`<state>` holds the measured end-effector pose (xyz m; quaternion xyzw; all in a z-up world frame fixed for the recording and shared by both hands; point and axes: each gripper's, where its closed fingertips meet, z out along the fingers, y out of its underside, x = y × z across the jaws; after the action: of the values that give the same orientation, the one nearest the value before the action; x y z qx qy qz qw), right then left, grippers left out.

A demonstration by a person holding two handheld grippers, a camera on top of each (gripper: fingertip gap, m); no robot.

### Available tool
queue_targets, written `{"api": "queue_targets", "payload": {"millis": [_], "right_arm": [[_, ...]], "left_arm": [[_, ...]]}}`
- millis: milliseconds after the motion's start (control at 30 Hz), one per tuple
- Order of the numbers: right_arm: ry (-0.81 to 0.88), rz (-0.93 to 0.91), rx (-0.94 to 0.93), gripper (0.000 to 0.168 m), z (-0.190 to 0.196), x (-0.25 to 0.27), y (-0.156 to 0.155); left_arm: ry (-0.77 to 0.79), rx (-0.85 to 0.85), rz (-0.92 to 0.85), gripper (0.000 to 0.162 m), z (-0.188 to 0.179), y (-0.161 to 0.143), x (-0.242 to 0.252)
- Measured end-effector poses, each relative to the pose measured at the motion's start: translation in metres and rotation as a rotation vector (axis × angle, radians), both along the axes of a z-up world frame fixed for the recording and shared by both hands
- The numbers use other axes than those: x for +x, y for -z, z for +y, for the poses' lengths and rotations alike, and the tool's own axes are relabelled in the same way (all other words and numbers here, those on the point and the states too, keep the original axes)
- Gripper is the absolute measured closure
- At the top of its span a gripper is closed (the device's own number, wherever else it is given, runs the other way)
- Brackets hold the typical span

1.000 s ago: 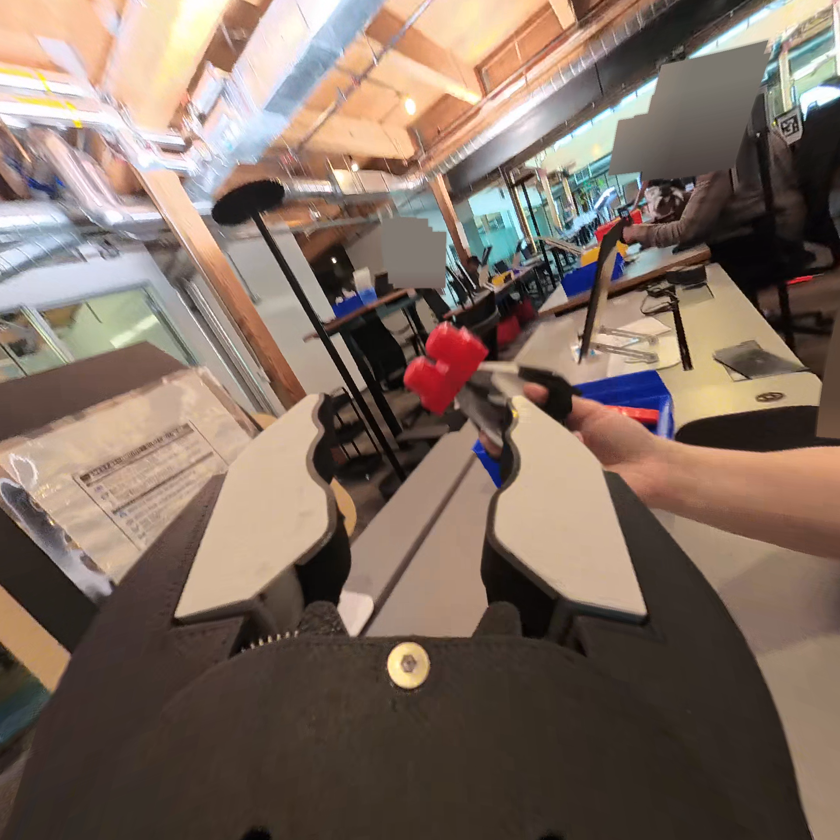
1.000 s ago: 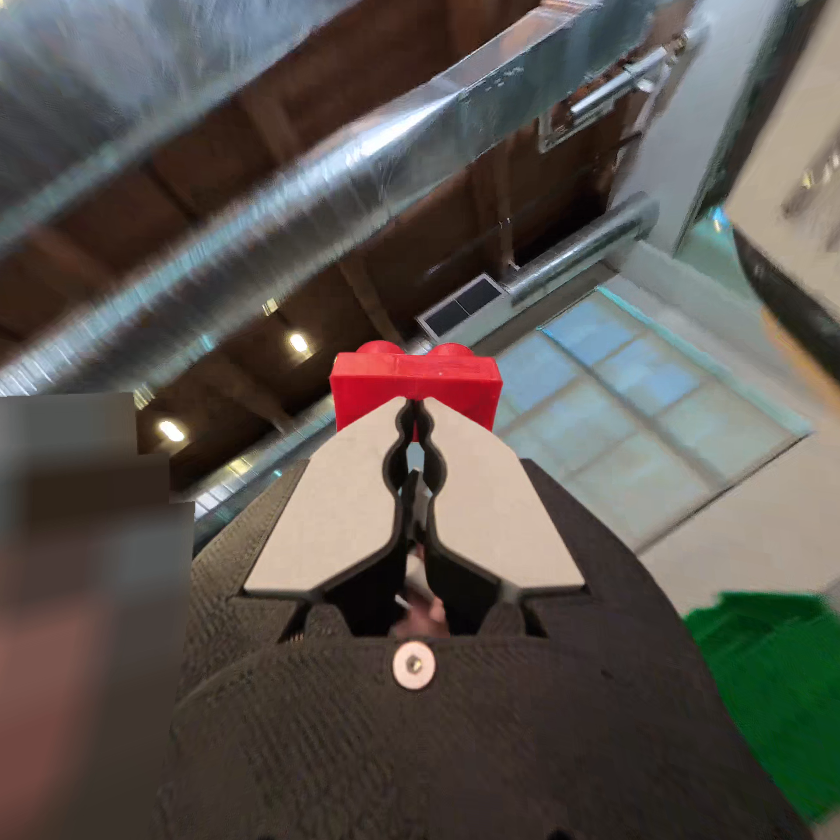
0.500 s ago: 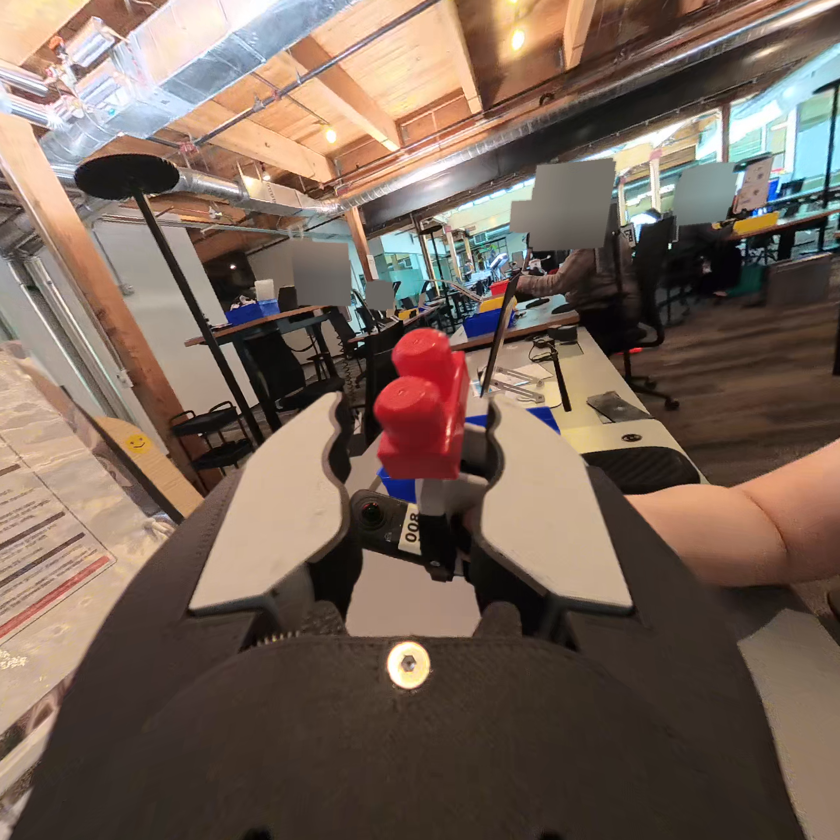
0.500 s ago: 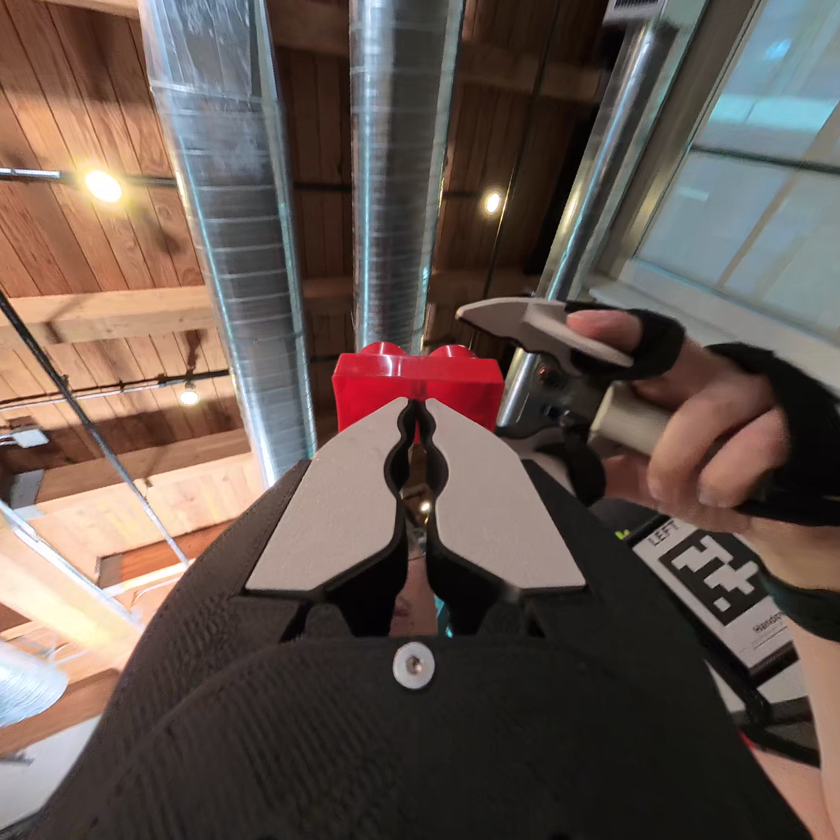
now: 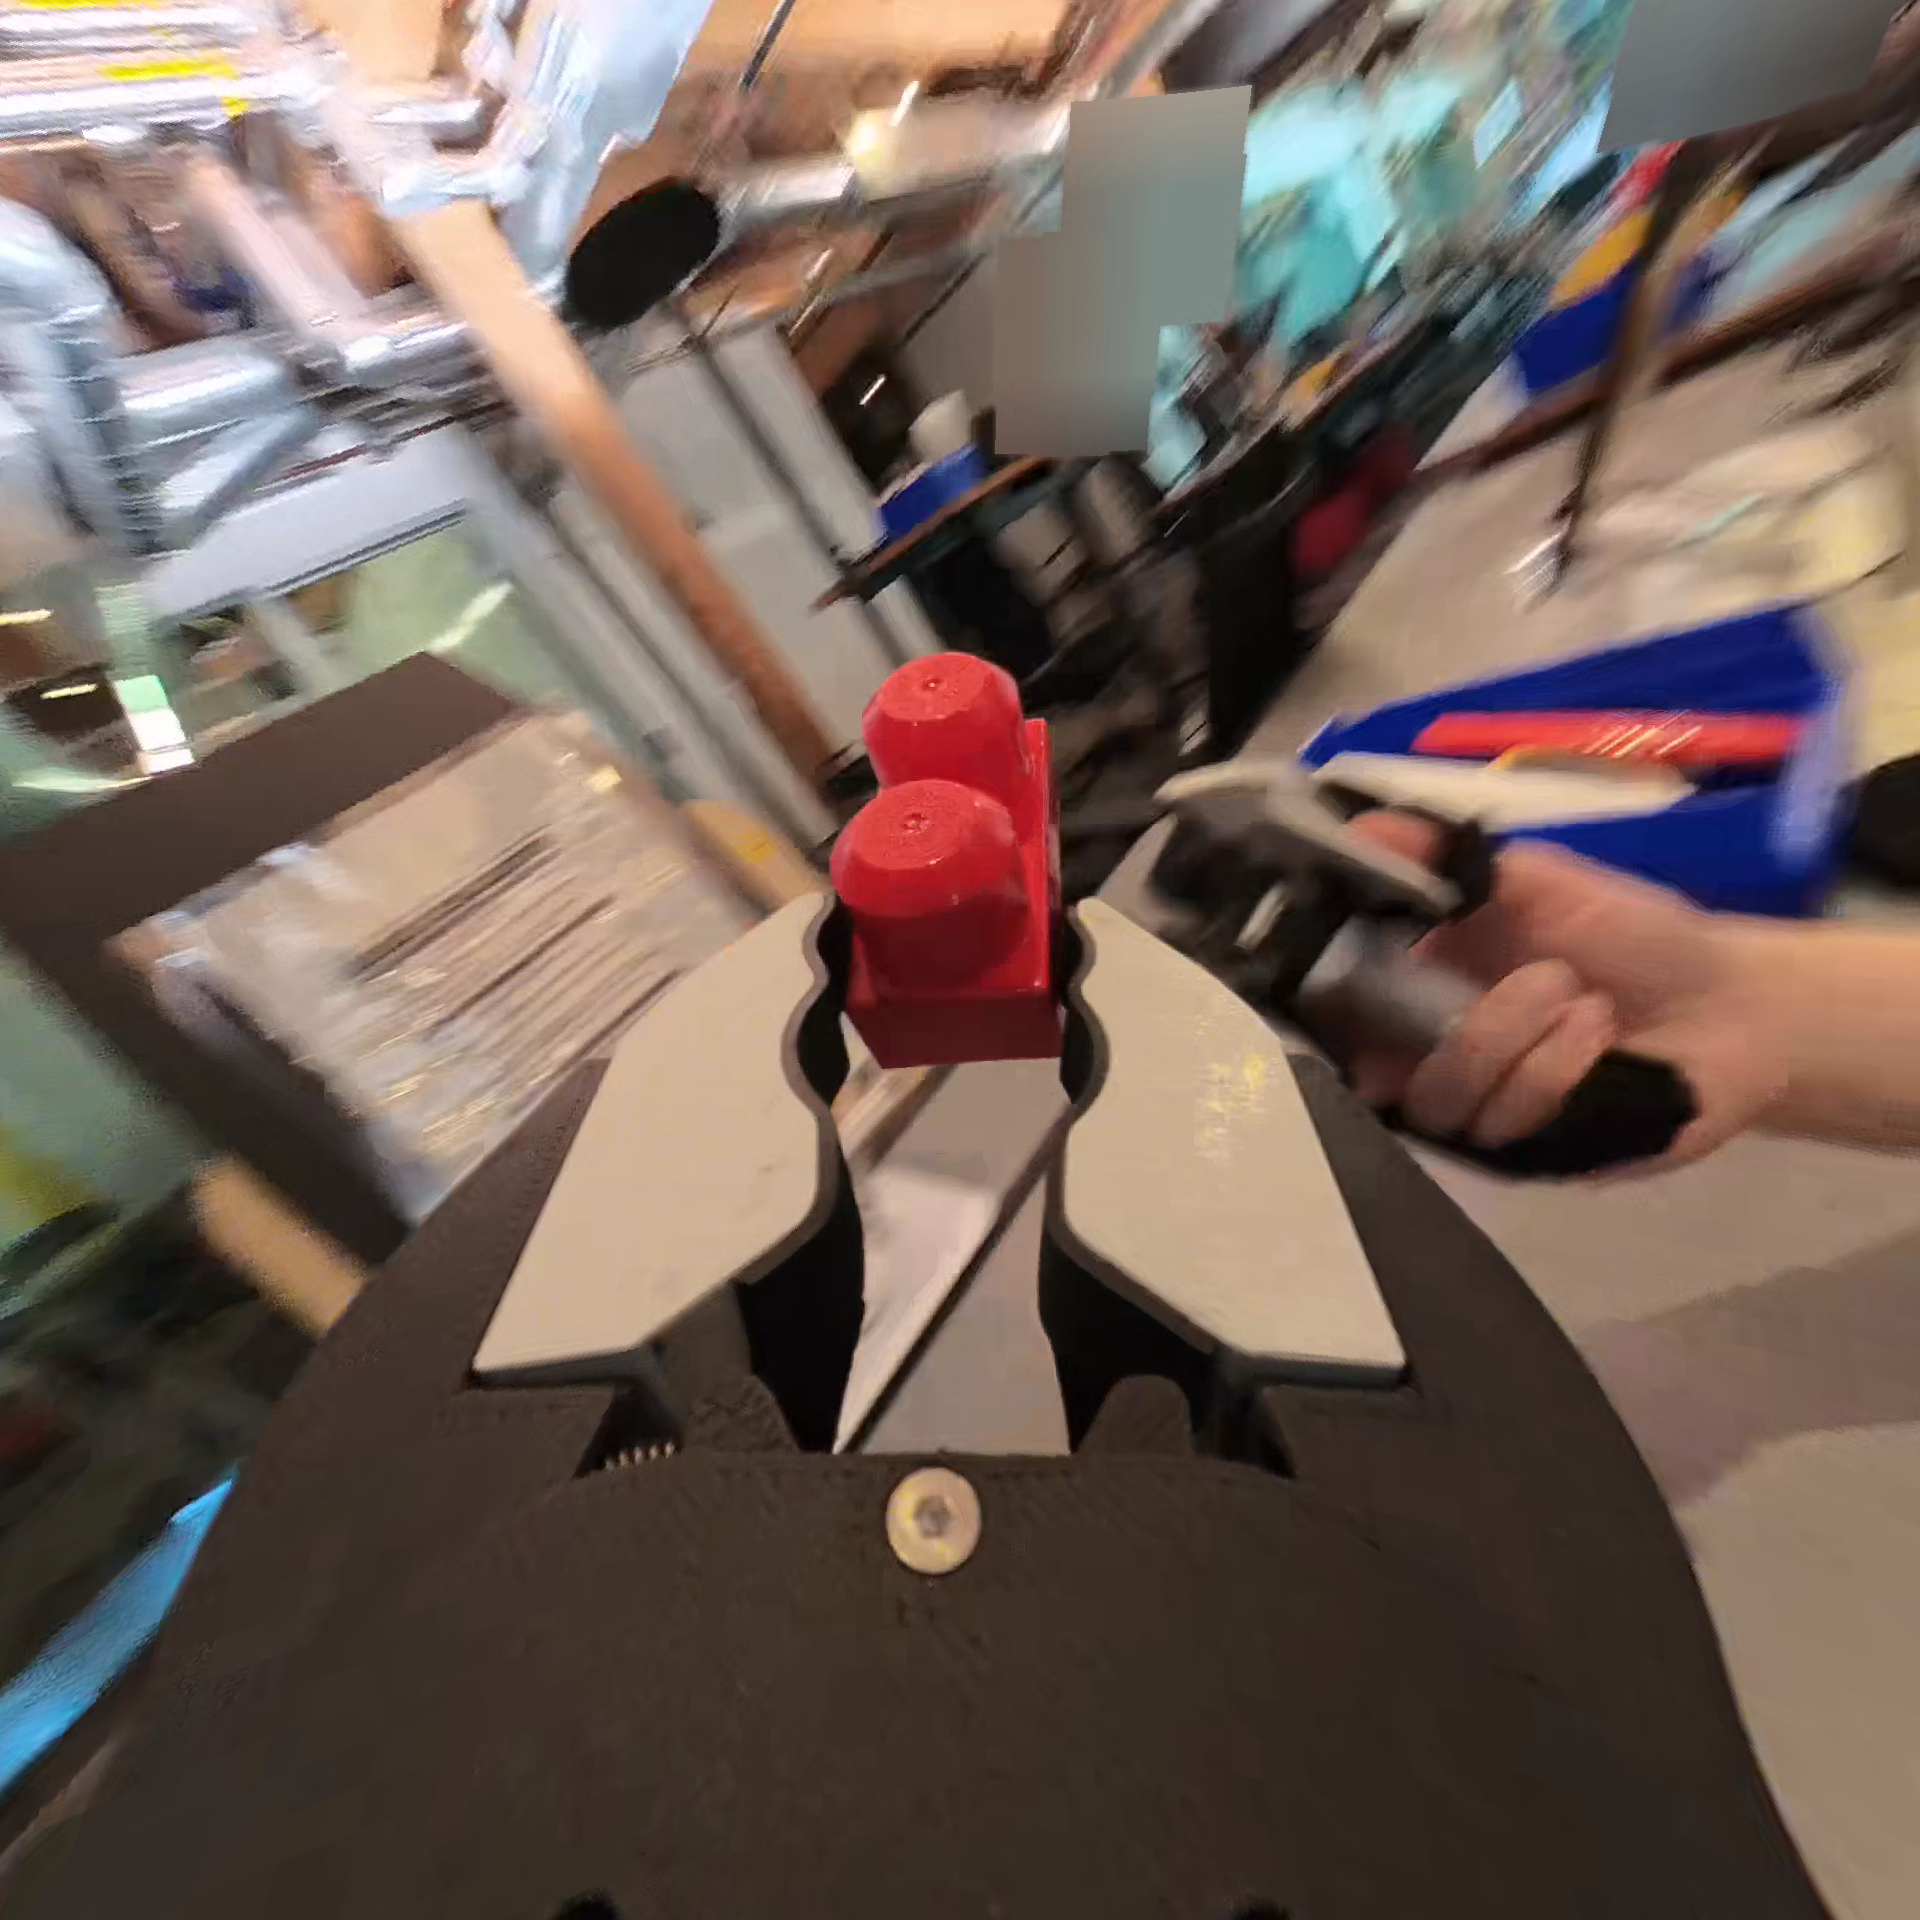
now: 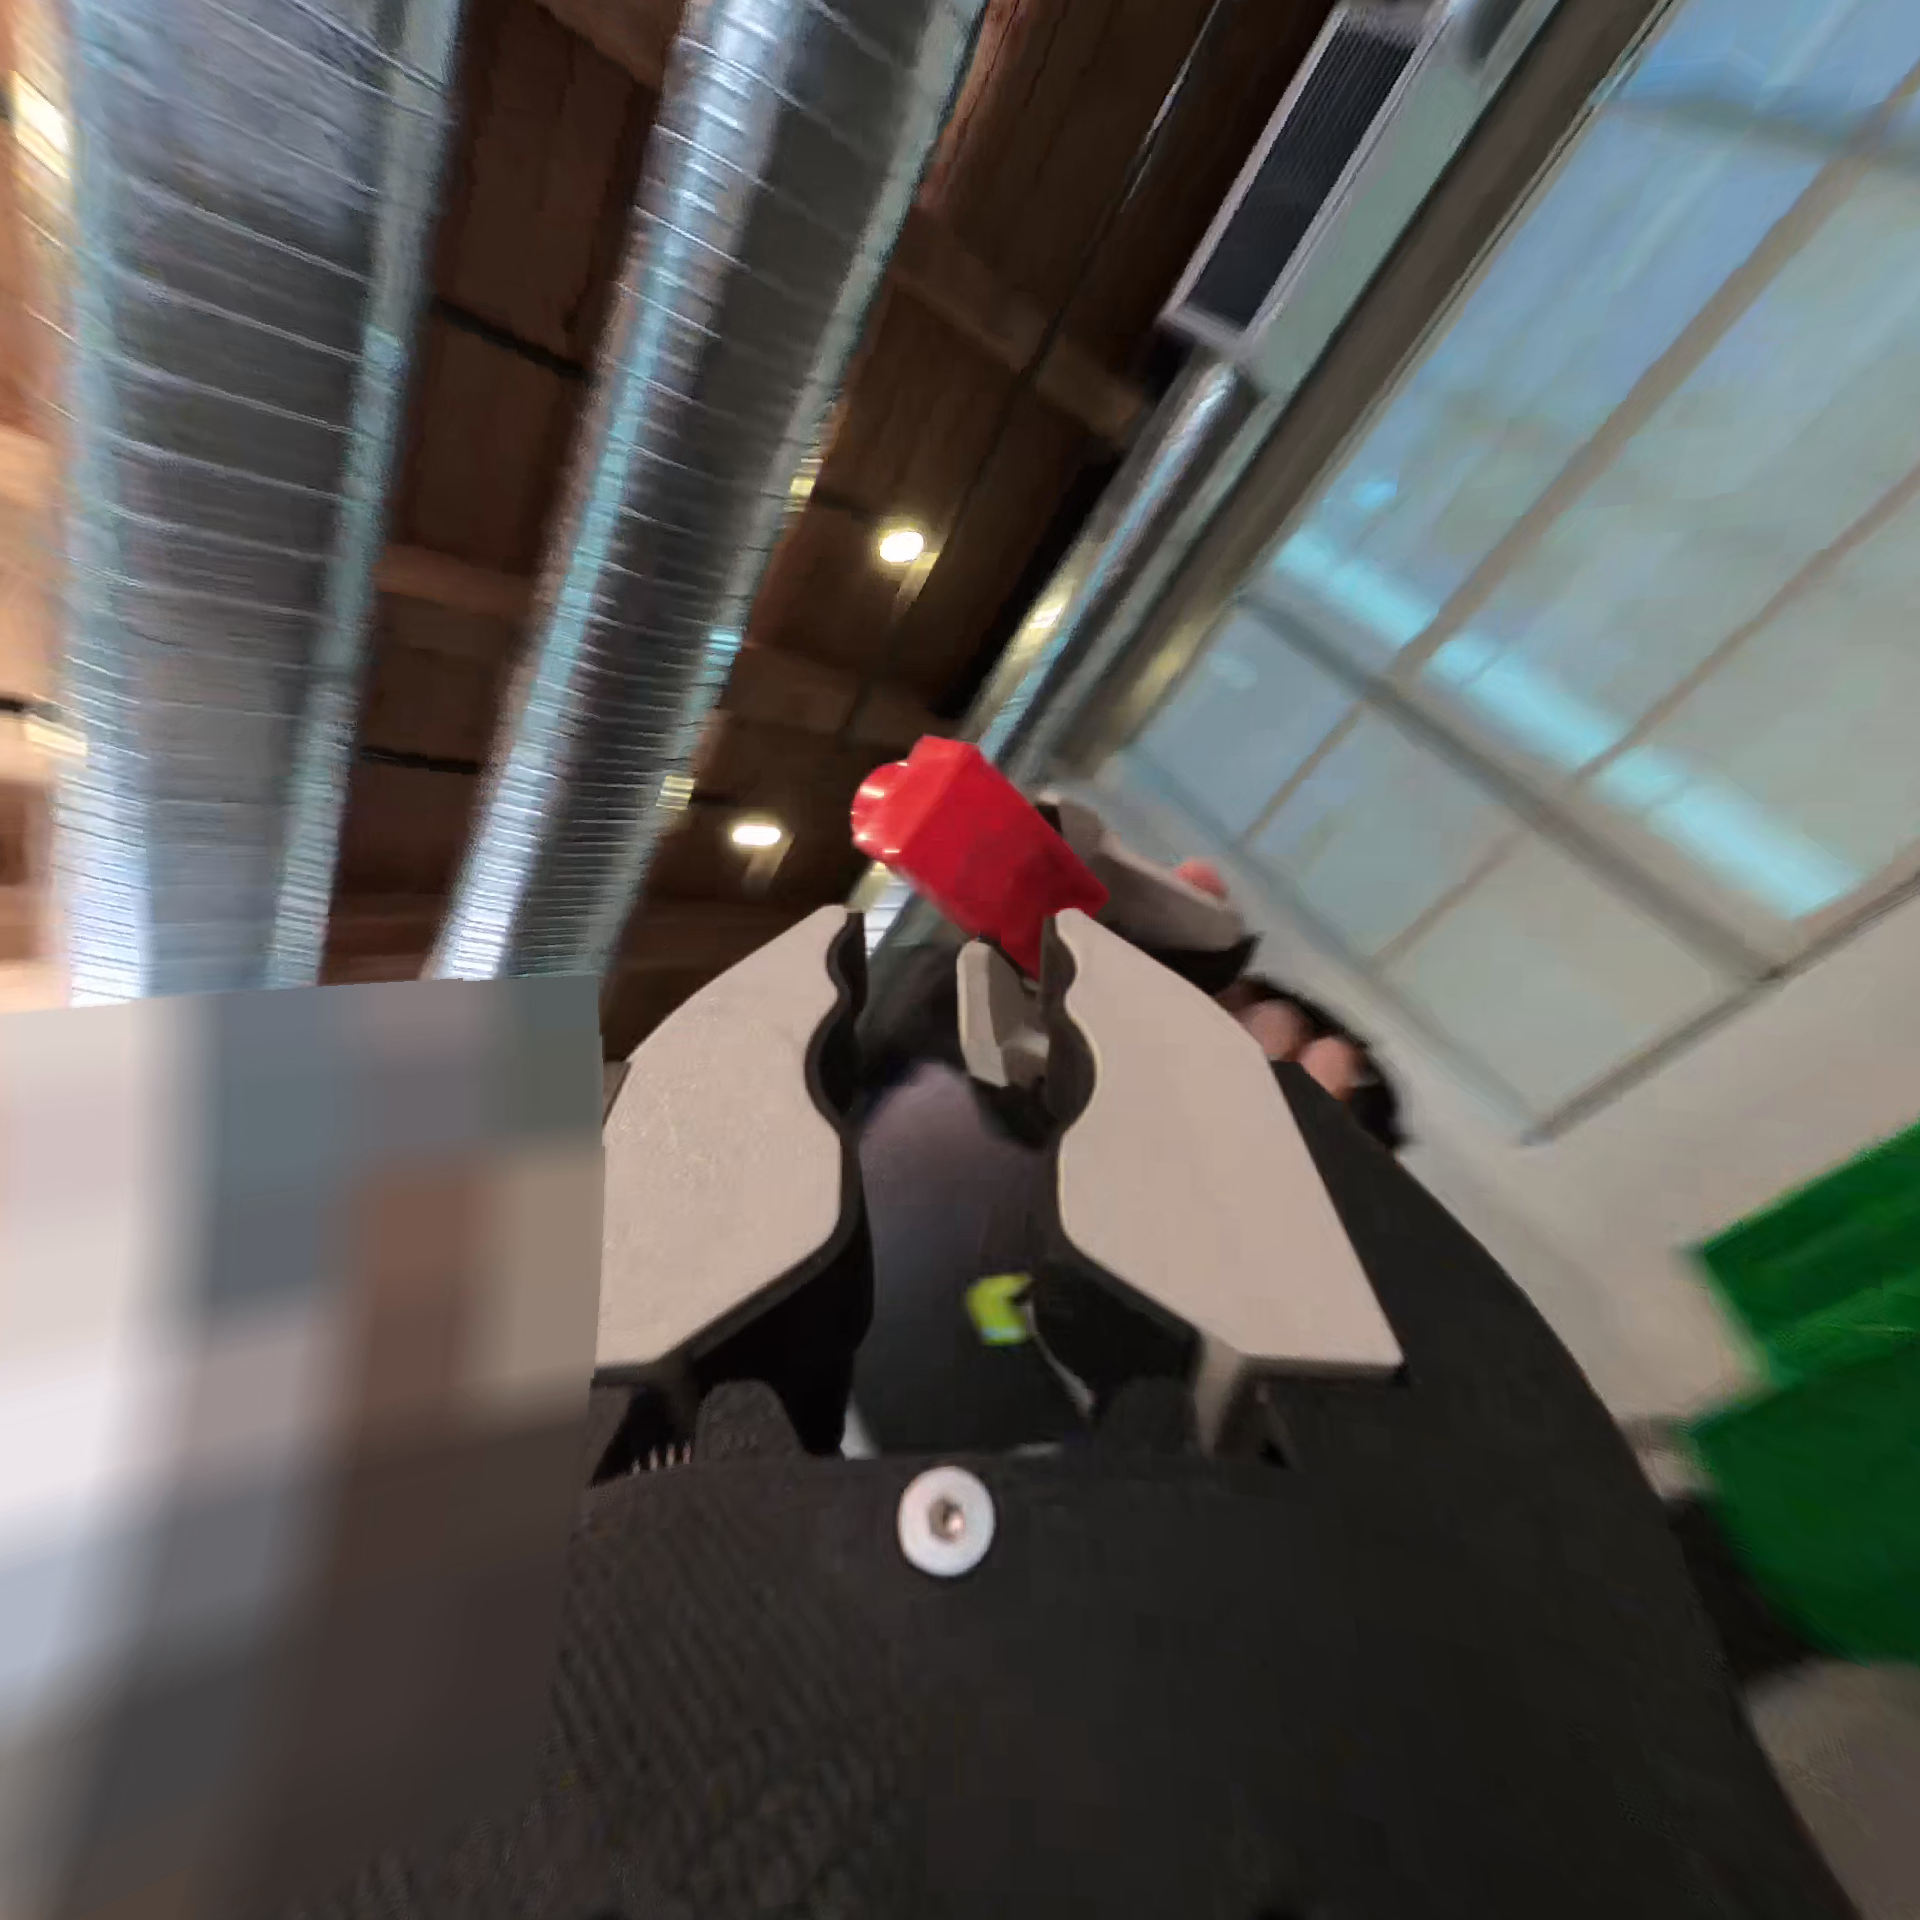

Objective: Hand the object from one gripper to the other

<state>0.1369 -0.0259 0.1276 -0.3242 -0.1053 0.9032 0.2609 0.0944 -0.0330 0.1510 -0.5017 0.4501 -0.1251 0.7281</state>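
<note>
A red two-stud brick [image 5: 940,894] sits upright between the fingertips of my left gripper [image 5: 951,930], which is shut on its lower part. In the left wrist view my right gripper [image 5: 1278,821] is off to the right of the brick and apart from it, held by a hand [image 5: 1558,997]. In the right wrist view my right gripper [image 6: 954,925] is open and empty. The brick [image 6: 971,852] shows just beyond its fingertips, tilted, gripped by a grey finger [image 6: 992,1013] of the left gripper.
A blue bin [image 5: 1662,748] stands on the grey table [image 5: 1558,1351] at the right. A bagged box [image 5: 468,914] is at the left. A green bin [image 6: 1829,1403] is at the right edge of the right wrist view, with ceiling ducts [image 6: 260,520] overhead.
The right gripper held the brick and brought it between the open left fingers. The left gripper has since shut on the brick, and the right gripper has opened and drawn away to the right.
</note>
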Motion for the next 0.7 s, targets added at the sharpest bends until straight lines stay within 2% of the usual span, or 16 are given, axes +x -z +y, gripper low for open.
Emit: {"api": "queue_targets", "payload": {"millis": [67,133,200,300,433,567,700], "right_arm": [[0.265,-0.170,0.142,0.136,0.009,0.005,0.001],[0.551,-0.425,0.321,0.135,0.015,0.005,0.005],[0.834,-0.656,0.511,0.129,0.018,0.008,0.004],[1.161,-0.837,0.766,0.118,0.008,0.017,-0.011],[1.357,-0.993,1.089,0.102,-0.015,0.014,-0.021],[1.319,-1.035,1.034,0.091,-0.020,0.008,-0.020],[1.440,-1.159,1.037,0.095,-0.004,0.012,-0.012]], "left_arm": [[-0.241,0.089,0.151,0.124,0.018,0.007,-0.018],[-0.413,0.201,0.257,0.125,0.028,0.008,-0.027],[-0.436,0.249,0.255,0.124,0.029,0.006,-0.016],[-0.416,0.327,0.267,0.124,0.027,0.009,0.008],[-0.454,0.450,0.388,0.124,0.024,0.020,0.030],[-0.536,0.537,0.404,0.125,0.020,0.017,0.041],[-0.545,0.589,0.403,0.124,0.012,0.018,0.055]]}}
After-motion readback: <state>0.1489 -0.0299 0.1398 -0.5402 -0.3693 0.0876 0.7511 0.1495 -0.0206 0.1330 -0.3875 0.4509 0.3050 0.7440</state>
